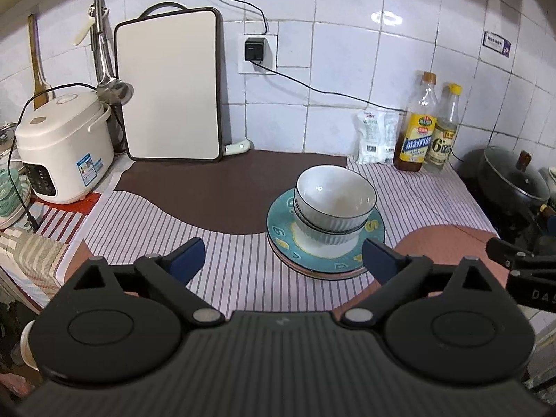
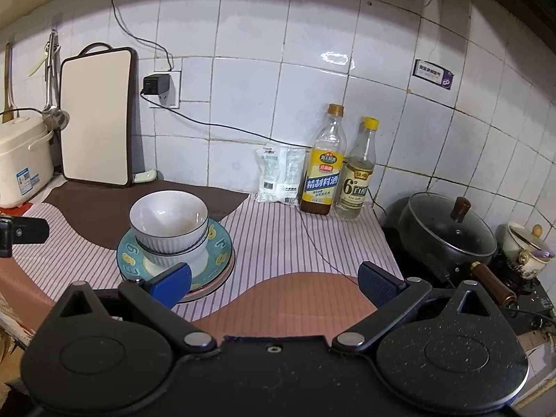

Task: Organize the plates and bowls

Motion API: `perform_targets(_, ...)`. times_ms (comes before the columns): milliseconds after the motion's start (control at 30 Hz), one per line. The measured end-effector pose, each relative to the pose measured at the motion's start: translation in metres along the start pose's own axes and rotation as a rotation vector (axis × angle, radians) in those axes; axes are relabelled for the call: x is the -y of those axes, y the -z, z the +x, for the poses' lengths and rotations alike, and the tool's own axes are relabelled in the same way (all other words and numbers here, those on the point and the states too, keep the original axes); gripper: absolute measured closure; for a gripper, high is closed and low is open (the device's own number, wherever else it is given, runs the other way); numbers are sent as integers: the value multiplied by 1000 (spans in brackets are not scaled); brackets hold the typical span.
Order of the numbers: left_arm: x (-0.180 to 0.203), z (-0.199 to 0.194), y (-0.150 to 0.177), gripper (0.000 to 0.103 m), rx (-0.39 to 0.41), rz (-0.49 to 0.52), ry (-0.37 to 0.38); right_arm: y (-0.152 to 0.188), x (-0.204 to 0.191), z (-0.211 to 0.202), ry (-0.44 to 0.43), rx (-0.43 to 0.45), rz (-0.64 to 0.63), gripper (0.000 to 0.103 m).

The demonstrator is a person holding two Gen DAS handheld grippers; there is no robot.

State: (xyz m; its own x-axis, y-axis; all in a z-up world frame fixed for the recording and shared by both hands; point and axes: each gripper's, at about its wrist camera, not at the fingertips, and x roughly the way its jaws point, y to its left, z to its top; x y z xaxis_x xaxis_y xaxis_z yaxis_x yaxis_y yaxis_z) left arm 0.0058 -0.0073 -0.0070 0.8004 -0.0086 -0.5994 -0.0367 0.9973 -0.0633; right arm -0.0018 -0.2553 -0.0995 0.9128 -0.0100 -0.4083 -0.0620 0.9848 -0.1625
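The counter (image 1: 243, 271) is covered by a striped cloth with brown and pink patches and runs along a white tiled wall. At its left end stands a white rice cooker (image 1: 62, 149), and beside that a cutting board (image 1: 170, 83) leans upright against the wall. Past the right end a dark pot (image 2: 448, 229) with a glass lid sits on the stove. At the back right edge two bottles (image 2: 325, 170) stand side by side, the yellow-labelled one touching the clear one, with a white packet (image 2: 278, 173) just to their left against the wall.

Near the middle of the counter, towards the front edge, lies a teal plate (image 1: 278, 222) stacked on another plate whose pink rim shows underneath. On it stand two white ribbed bowls (image 1: 335, 194), nested upright, the upper one empty.

The left gripper (image 1: 283, 259) hangs just in front of the stack, its jaws spread wide with nothing between them; its right blue pad overlaps the plate's front rim in view. The right gripper (image 2: 274, 281) is also wide and empty, to the right of the stack over the pink patch.
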Motion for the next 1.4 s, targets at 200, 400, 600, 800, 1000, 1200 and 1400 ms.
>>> perform_targets(200, -1, -2, 5, 3, 6, 16, -11, 3, 5, -2, -7, 5, 21, 0)
perform_targets(400, 3, 0, 9, 3, -10, 61, -24, 5, 5, -5, -18, 9, 18, 0)
perform_targets(600, 6, -3, 10, 3, 3, 52, -24, 6, 4, -9, -14, 0, 26, 0)
perform_targets(800, 10, -5, 13, 3, 8, 70, -21, 7, 3, -9, -7, -3, 14, 0)
perform_targets(1000, 8, -5, 12, 3, 3, 65, -22, 7, 2, -8, -1, -8, 15, 0)
perform_targets(1200, 6, -5, 14, 3, 22, 54, -30, 9, 3, -8, 0, -12, 18, 0)
perform_targets(1400, 2, -6, 12, 3, 32, 38, -31, 10, 5, -8, 0, -11, 22, 0)
